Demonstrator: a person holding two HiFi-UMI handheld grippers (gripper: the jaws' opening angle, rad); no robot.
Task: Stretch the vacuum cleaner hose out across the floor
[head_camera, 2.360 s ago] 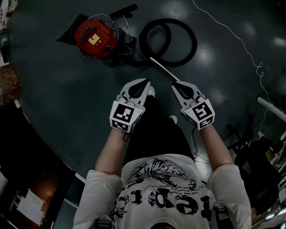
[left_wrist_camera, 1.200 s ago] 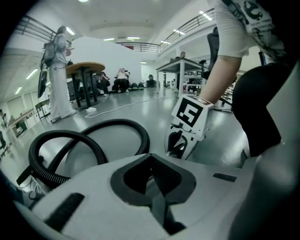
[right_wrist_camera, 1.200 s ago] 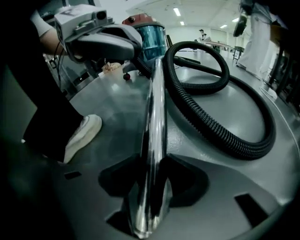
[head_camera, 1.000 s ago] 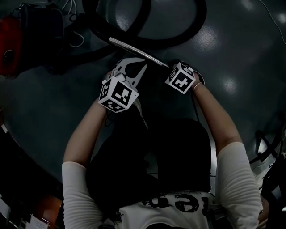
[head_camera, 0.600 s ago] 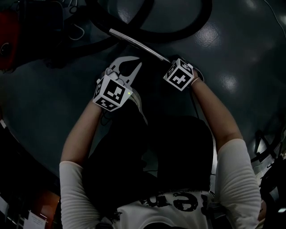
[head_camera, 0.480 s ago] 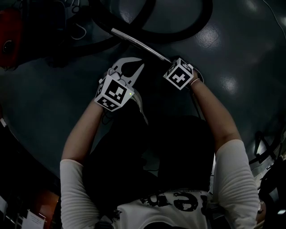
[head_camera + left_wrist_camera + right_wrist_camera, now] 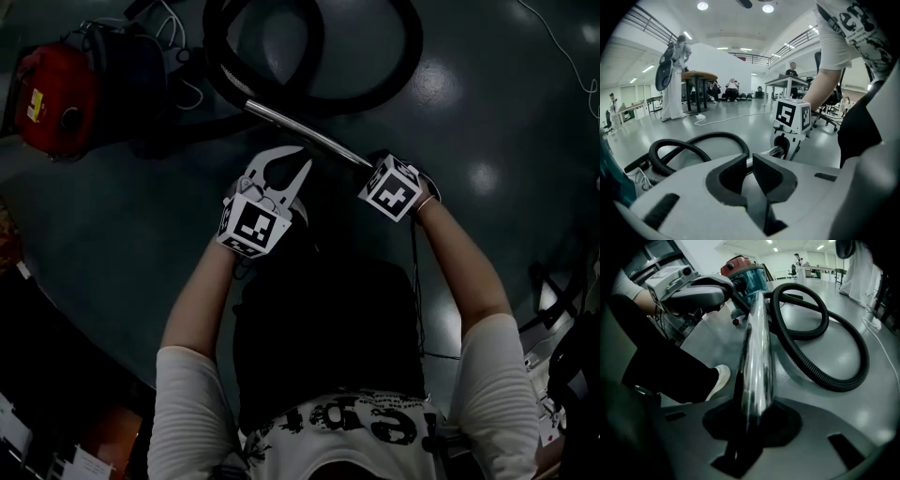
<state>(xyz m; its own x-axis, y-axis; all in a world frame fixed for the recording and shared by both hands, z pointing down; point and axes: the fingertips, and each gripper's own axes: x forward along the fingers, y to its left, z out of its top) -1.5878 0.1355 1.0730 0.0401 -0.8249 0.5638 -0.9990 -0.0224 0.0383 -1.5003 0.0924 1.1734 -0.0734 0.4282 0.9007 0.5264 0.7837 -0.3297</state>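
Since the wide grey floor (image 7: 487, 112) is offering plenty of room, I am judging the stretch as only beginning. The red vacuum cleaner (image 7: 56, 98) is sitting at the far left, its drum closed, so I cannot tell what is inside. The black hose (image 7: 818, 375) is lying in a big loop beside it. I am gripping the metal tube (image 7: 309, 133) at the hose's end because it is giving me a firm handle for pulling. My right gripper (image 7: 752, 413) has just been closing, and its jaws are clamping the tube. My left gripper (image 7: 747, 161) is hovering just beside it, its jaws just cracking apart and holding nothing.
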